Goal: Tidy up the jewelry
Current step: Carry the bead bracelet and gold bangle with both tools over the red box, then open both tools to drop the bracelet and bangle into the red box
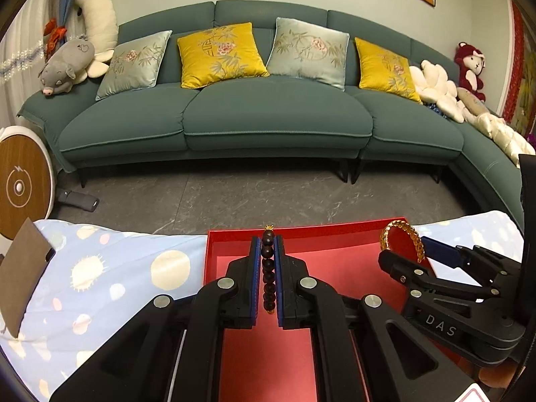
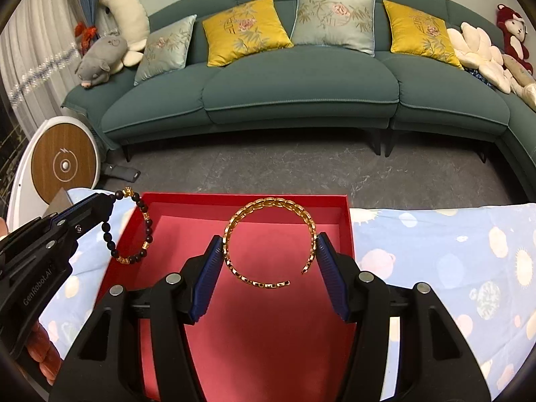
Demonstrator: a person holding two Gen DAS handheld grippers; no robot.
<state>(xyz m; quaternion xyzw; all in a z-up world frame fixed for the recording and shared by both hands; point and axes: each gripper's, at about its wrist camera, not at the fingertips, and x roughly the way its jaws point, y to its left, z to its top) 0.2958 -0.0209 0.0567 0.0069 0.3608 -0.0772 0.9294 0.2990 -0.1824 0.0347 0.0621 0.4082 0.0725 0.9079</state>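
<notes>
— While both wrist feeds are up, give me the scene, biggest item first.

— Farthest back I log a teal sofa [image 2: 301, 90], upholstered in matte fabric, with satin cushions in yellow and pale blue. Nearer, a table covered in a light blue cloth [image 2: 435, 254] printed with pale round motifs. On it sits a red box [image 2: 254, 335], shallow, rectangular, card-like walls, flat red floor.

— Right side?

— My right gripper [image 2: 269, 261] stands over the box, its ribbed blue pads [image 2: 207, 274] spread fairly wide and pressed against opposite outer sides of a gold bangle [image 2: 268, 241]. That bangle is an open C-shaped cuff of linked metal, glossy, its gap facing the camera. It appears lifted above the box floor; I cannot tell the clearance.

— Left side?

— My left gripper [image 1: 267, 261] has its fingers nearly closed, clamped on a bead bracelet [image 1: 268, 268]. From its own camera the beads run edge-on in a line between the blue pads. From the right wrist view the same bracelet [image 2: 132, 226] hangs as a full ring from the fingertips, over the box's left wall: round dark beads, smooth, with small gold spacers.

— Contact between the two pieces?

— None seen; they are well apart.
</notes>
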